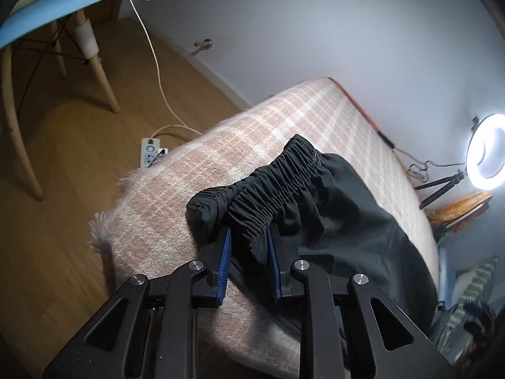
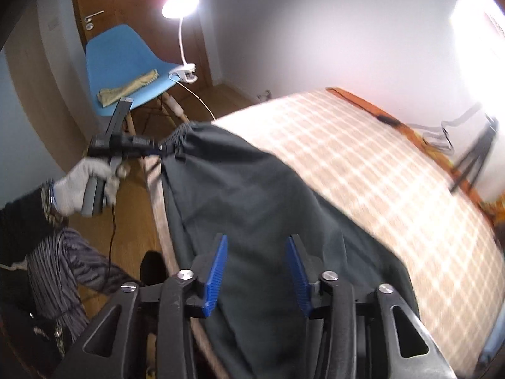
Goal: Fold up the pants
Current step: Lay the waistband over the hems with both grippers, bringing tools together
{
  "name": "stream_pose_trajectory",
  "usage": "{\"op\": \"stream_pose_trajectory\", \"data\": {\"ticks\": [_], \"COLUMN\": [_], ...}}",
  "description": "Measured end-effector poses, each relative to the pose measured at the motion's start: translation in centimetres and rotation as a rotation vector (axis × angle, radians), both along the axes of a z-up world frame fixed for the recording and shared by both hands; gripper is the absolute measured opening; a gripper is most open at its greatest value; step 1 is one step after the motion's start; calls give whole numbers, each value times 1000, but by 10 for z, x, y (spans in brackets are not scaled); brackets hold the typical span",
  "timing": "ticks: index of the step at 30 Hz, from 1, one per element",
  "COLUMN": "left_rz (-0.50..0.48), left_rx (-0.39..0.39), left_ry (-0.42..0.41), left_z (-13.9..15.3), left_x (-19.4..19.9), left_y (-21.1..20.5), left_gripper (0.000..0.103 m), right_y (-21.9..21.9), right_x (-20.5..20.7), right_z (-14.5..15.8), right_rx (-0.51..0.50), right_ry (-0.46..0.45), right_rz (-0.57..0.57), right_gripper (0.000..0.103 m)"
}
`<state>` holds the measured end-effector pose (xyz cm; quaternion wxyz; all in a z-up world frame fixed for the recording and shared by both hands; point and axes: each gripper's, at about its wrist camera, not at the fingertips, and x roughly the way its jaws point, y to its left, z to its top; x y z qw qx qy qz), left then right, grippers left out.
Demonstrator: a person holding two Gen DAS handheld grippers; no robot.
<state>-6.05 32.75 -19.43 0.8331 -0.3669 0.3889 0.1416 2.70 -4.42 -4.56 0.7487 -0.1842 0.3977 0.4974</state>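
Pants (image 1: 331, 221), dark with a gathered elastic waistband, lie rumpled on the checked blanket (image 1: 252, 132). Left gripper (image 1: 249, 246) pinches that waistband. Right gripper (image 2: 256, 271) hangs released above the cloth.

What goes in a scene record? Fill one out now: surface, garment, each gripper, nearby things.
surface: bed with plaid blanket
garment: dark pants spread along the bed's near edge, not yet folded
waistband: elastic, bunched, at the bed's corner
left gripper: shut on the waistband
right gripper: open, above the pants, nothing between its pads
gloved hand: holds the left gripper
nearby: blue chair, clip lamp, ring light
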Motion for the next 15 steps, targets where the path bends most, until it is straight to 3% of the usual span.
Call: {"op": "stream_pose_trajectory", "data": {"ticks": [2, 4, 5, 7, 11, 15], "left_rz": [-10, -2, 9, 22, 68, 98], "left_rx": [12, 2, -18, -31, -25, -43], "left_ry": [-11, -19, -30, -27, -16, -34], "left_z": [3, 4, 4, 3, 8, 11], "left_x": [-4, -9, -13, -14, -18, -17], "left_y": [-1, -1, 1, 1, 6, 17], "left_gripper": [20, 20, 20, 26, 48, 48], "right_y": [28, 49, 68, 88, 148, 201], "right_x": [14, 27, 38, 54, 89, 107], "right_z": [2, 3, 1, -3, -26, -57], "right_rx": [14, 28, 40, 47, 48, 33], "right_ry": [12, 24, 44, 65, 171, 260], "right_rz": [34, 50, 68, 86, 125, 150], "right_gripper": [47, 69, 72, 73, 73, 73]}}
